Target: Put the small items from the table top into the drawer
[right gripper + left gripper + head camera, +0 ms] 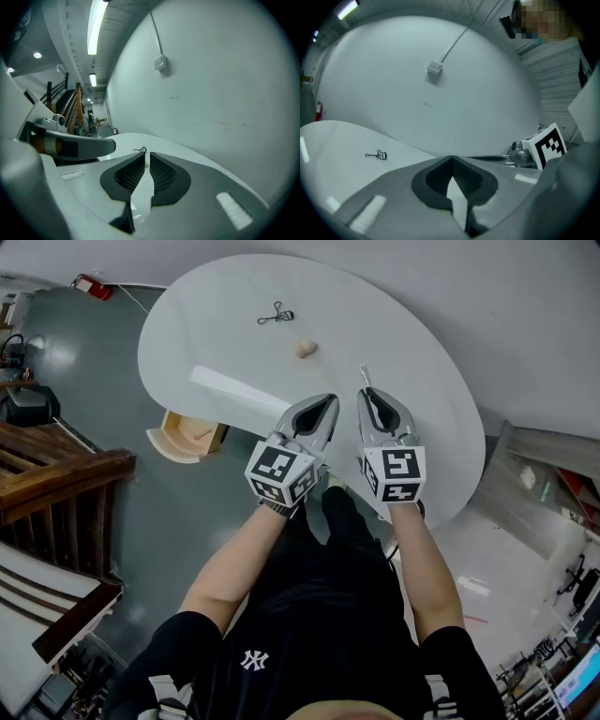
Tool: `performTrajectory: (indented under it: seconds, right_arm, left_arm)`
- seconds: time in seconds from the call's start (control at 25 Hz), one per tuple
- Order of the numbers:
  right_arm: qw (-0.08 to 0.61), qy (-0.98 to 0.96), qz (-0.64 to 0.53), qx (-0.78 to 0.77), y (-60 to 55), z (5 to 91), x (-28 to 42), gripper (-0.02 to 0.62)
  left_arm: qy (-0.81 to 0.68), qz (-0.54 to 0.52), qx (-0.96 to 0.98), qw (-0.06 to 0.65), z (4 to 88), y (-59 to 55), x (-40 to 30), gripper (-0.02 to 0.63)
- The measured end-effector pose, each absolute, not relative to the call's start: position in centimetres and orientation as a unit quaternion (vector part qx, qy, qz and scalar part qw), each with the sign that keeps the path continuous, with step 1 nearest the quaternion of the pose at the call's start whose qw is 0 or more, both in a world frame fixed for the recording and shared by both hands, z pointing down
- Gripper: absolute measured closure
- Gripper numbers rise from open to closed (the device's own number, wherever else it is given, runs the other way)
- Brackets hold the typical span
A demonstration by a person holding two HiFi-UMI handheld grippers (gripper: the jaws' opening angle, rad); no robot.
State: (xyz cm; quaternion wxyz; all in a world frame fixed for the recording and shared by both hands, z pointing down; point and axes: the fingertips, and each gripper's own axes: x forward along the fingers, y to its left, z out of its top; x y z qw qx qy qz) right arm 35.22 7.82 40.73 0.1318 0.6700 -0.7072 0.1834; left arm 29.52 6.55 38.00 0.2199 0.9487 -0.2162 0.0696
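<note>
A black eyelash curler (276,314) lies at the far side of the round white table (403,343), and a small beige item (305,349) sits nearer the middle. The curler also shows in the left gripper view (377,154) and just past the jaw tips in the right gripper view (139,150). My left gripper (328,401) and right gripper (365,393) hover side by side over the table's near edge. Both are shut and hold nothing; the right jaws show only a thin slit (144,157). The left jaws meet at their tips (451,158).
An open wooden drawer (186,436) sticks out below the table's left edge. A wooden staircase (52,474) stands at the left and a red extinguisher (92,286) on the floor beyond. A grey wall (525,315) runs close behind the table.
</note>
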Motion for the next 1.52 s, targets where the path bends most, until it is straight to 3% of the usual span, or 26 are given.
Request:
performTrajectory:
  seconds: [0.52, 1.52]
  right_arm:
    - [0.177, -0.689, 0.250, 0.657, 7.7, 50.2, 38.7, 0.486]
    - [0.286, -0.654, 0.311, 0.628, 4.2, 59.6, 40.6, 0.469]
  left_arm:
    - [-0.227, 0.105, 0.938, 0.242, 45.1, 6.5, 32.3, 0.605]
    - [-0.238, 0.144, 0.918, 0.282, 51.2, 3.6, 34.4, 0.605]
